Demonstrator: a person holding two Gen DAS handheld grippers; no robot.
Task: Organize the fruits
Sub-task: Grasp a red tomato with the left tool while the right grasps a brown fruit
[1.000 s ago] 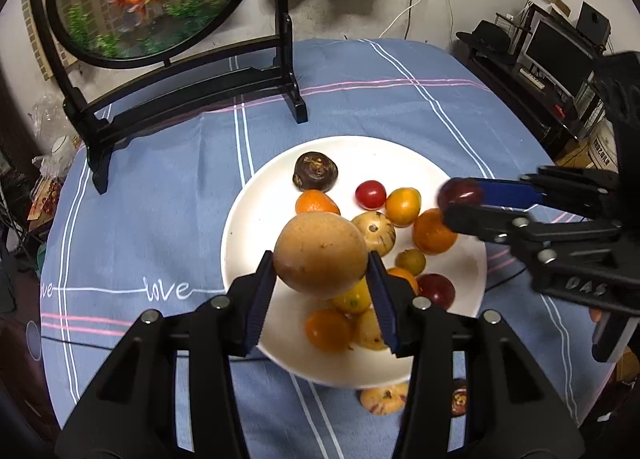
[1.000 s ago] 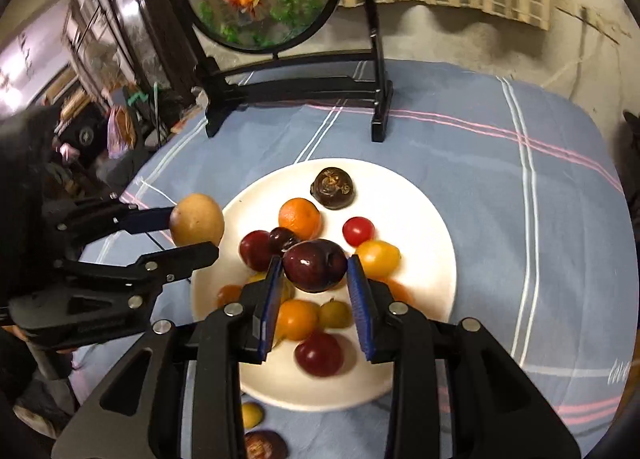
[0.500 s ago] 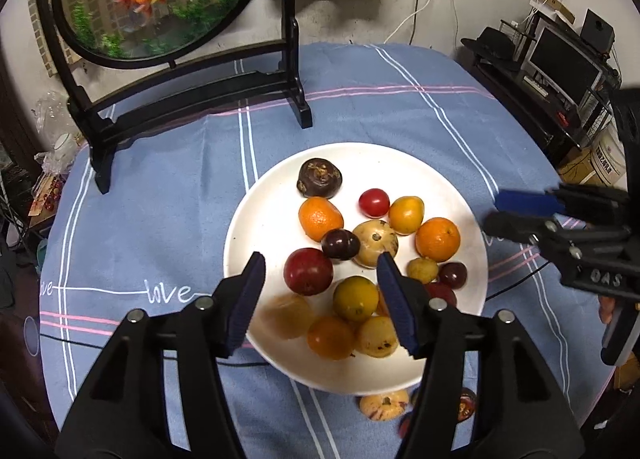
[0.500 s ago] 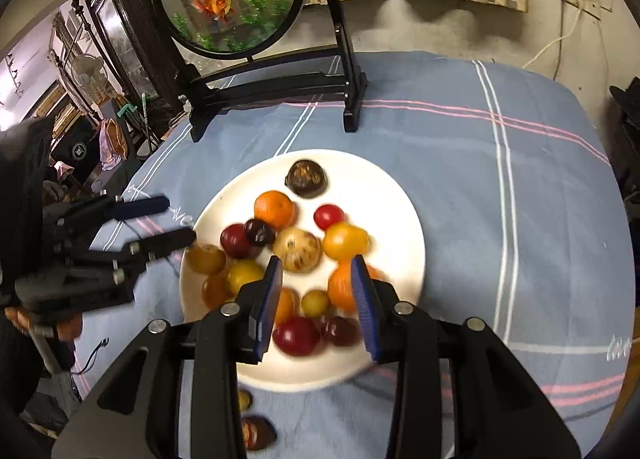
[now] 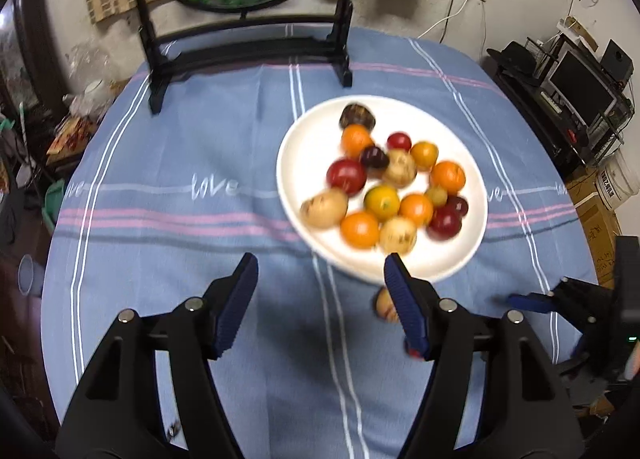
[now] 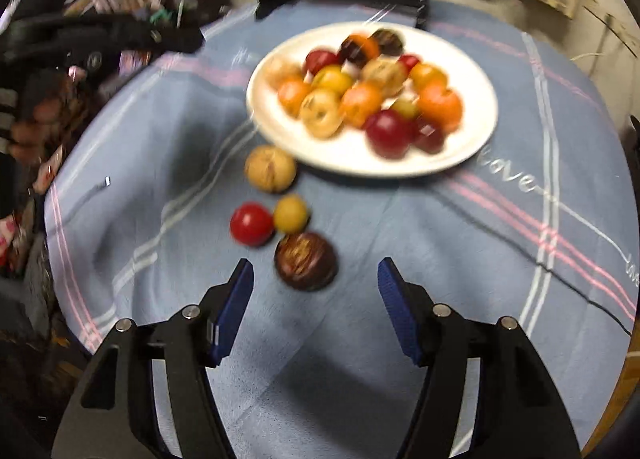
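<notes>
A white plate (image 5: 304, 147) (image 6: 476, 71) on the blue tablecloth holds several fruits: oranges, red plums, tan and yellow ones. My left gripper (image 5: 322, 301) is open and empty, above the cloth in front of the plate. My right gripper (image 6: 314, 305) is open and empty, just behind a dark brown fruit (image 6: 306, 266) on the cloth. A red fruit (image 6: 252, 224), a small yellow fruit (image 6: 291, 214) and a tan fruit (image 6: 271, 168) (image 5: 385, 305) lie beside it, off the plate. The right gripper shows at the left view's lower right (image 5: 532, 303).
A black wooden stand with a round goldfish panel (image 5: 244, 47) stands at the table's far edge. A black cable (image 6: 576, 291) runs across the cloth on the right. Shelves with monitors (image 5: 576, 87) and clutter surround the table.
Both grippers let go of their fruits onto the plate, opened wide and pulled back toward the near side of the table. The right one now looks at the loose fruits on the cloth.
</notes>
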